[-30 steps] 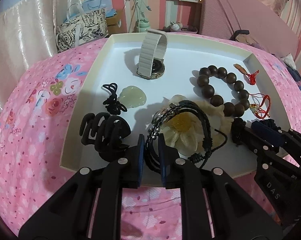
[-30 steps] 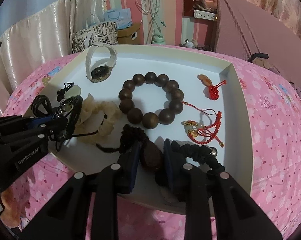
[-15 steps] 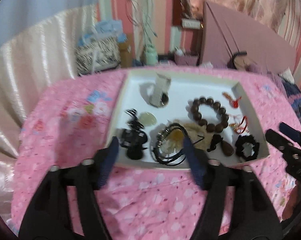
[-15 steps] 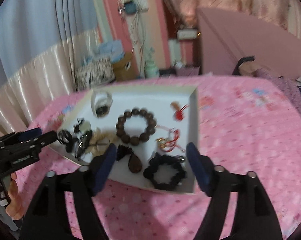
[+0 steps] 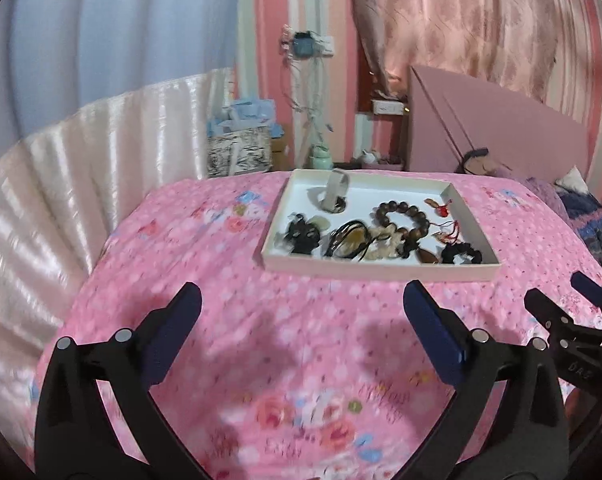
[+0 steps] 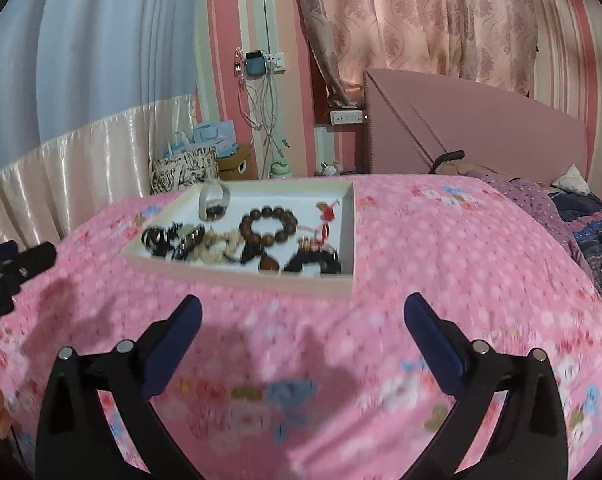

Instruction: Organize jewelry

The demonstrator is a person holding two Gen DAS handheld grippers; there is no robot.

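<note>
My left gripper point(image 5: 301, 312) and right gripper point(image 6: 303, 316) are both wide and hold nothing. The jewelry sits in the white tray point(image 5: 365, 270), middle of the frame. I should go in slowly and pinch just one piece.

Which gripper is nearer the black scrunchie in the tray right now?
Right, narrowly. The right gripper is open short of the tray's near edge, roughly facing the black scrunchie; the left gripper is open further left.
</note>
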